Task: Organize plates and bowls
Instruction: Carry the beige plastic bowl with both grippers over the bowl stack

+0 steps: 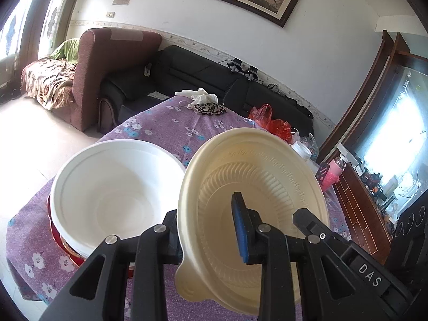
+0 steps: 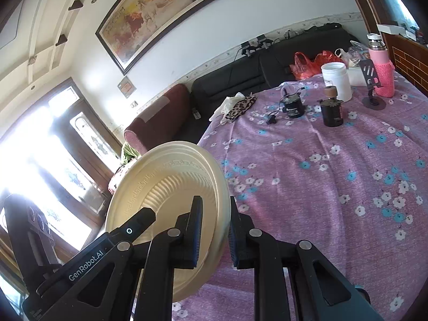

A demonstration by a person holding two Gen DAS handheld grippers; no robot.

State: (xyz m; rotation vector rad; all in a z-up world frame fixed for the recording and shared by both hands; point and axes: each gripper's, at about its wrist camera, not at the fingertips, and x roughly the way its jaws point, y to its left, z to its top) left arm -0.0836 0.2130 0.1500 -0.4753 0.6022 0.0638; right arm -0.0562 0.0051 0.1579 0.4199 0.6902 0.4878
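My left gripper (image 1: pixel 208 227) is shut on the rim of a cream ribbed bowl (image 1: pixel 267 176) and holds it tilted above the purple floral tablecloth (image 1: pixel 165 131). To its left a white bowl (image 1: pixel 115 187) stands upright on a red item (image 1: pixel 67 248). My right gripper (image 2: pixel 214 227) is shut on the rim of a cream plate (image 2: pixel 165 184), held on edge above the table's left side. The plate's face turns left toward the window.
On the table's far side stand a white tub (image 2: pixel 336 80), two dark jars (image 2: pixel 331 112), a pink bottle (image 2: pixel 381 69), a phone stand (image 2: pixel 371 85), red bags (image 2: pixel 307 64), and a leopard-print cloth (image 2: pixel 238 107) with white gloves. Sofas stand beyond the table.
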